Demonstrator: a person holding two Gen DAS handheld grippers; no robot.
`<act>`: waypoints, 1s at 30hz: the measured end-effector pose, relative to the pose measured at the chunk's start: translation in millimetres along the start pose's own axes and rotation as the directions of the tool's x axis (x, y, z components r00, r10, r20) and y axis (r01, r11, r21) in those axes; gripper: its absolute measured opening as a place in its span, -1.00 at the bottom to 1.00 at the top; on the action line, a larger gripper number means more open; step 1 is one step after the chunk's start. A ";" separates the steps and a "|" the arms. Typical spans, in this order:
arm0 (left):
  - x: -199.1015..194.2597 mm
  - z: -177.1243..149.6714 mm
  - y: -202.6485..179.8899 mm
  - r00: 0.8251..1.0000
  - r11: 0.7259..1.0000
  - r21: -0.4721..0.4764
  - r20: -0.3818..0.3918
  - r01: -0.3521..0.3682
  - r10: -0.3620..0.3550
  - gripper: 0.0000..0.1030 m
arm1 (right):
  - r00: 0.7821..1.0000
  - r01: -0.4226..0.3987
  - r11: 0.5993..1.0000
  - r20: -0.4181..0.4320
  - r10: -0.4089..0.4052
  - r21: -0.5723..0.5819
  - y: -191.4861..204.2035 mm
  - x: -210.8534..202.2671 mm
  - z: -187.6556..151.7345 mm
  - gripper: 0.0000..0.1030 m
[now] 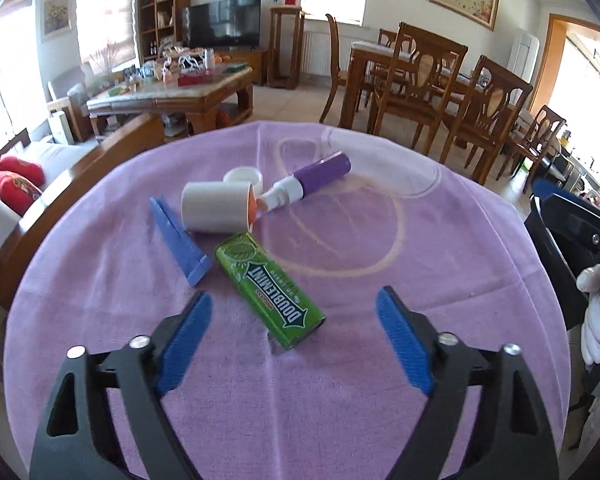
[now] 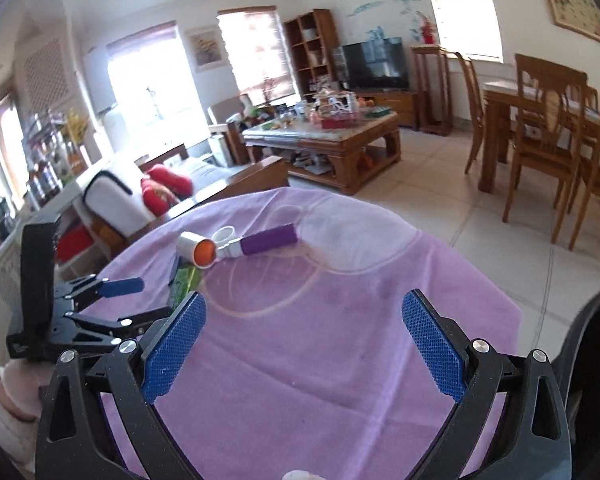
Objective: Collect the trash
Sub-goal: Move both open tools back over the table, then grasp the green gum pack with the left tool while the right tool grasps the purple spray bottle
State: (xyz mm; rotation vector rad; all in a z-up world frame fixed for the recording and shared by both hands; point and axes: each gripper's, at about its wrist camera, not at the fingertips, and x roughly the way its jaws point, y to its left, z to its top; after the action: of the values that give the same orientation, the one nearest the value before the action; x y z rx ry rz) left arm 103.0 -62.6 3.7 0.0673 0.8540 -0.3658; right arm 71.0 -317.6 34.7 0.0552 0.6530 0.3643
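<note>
One gum pack [image 1: 270, 290], one lint roller [image 1: 260, 196], one blue wedge [image 1: 180, 240], one cap [image 1: 243, 176], purple cloth [image 1: 380, 320]; living room at twelve o'clock. Left gripper [image 1: 296, 312] and right gripper [image 2: 302, 320] both gaping, gripping nothing.

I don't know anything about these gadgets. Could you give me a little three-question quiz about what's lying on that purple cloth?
1. True or false: the left gripper is clamped on the green gum pack.
2. What touches the open orange end of the white roll: (a) the blue wedge, (b) the purple-handled tube, (c) nothing?
3. Fill in: the right gripper has only the ___ between its fingers.

Key: 1 false, its fingers stand apart either side; 2 b; 3 purple cloth.
</note>
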 end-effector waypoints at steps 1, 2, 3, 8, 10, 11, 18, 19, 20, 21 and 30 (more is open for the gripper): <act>0.7 -2.8 1.6 1.000 1.000 -0.001 -0.008 0.008 -0.008 0.34 | 1.000 -0.002 0.999 -0.008 0.001 -0.037 7.0 7.4 4.3 0.88; 4.8 -2.1 2.3 1.000 1.000 -0.002 -0.021 0.016 -0.016 0.26 | 1.000 -0.004 0.997 -0.018 0.003 -0.083 14.3 16.4 9.9 0.88; 6.4 -7.7 2.8 0.999 1.000 -0.007 -0.030 0.021 -0.022 0.22 | 0.999 -0.008 0.991 -0.032 0.004 -0.132 22.3 27.4 14.0 0.88; 13.4 -12.5 14.9 0.997 0.999 -0.027 -0.058 0.044 -0.045 -0.08 | 0.995 -0.039 0.942 -0.096 0.007 -0.332 47.0 72.8 26.3 0.86; 12.5 -13.4 16.2 0.996 0.998 -0.011 -0.064 0.060 -0.061 -0.17 | 0.992 -0.056 0.922 -0.126 0.008 -0.383 53.9 93.6 30.0 0.70; 11.0 -14.6 18.5 0.996 0.998 -0.001 -0.065 0.068 -0.068 -0.24 | 0.990 -0.055 0.914 -0.141 -0.002 -0.403 55.9 105.1 32.4 0.63; 1.3 -22.8 39.7 0.996 0.997 0.011 -0.048 0.081 -0.081 -0.40 | 0.970 -0.094 0.859 -0.240 -0.034 -0.502 63.2 171.2 35.5 0.15; -0.3 -24.3 43.2 0.996 0.997 0.010 -0.044 0.079 -0.078 -0.40 | 0.968 -0.107 0.850 -0.251 -0.030 -0.516 64.8 177.9 36.4 0.15; -0.3 -24.0 45.4 0.996 0.997 0.008 -0.043 0.082 -0.081 -0.40 | 0.967 -0.113 0.839 -0.255 -0.031 -0.533 66.6 183.4 37.6 0.15; -1.7 -24.4 49.2 0.995 0.996 -0.007 -0.045 0.094 -0.094 -0.40 | 0.966 -0.119 0.828 -0.255 -0.030 -0.547 67.6 186.4 39.8 0.15; -1.6 -20.1 49.6 0.991 0.992 0.007 -0.057 0.124 -0.123 -0.40 | 0.952 -0.182 0.731 -0.304 -0.037 -0.658 84.4 197.9 57.1 0.15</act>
State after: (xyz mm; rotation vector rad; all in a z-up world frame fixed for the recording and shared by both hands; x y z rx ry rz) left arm 104.4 -11.6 -12.7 0.0343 0.9143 -0.4861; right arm 224.0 -166.1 -21.6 -0.7027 0.7837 0.6844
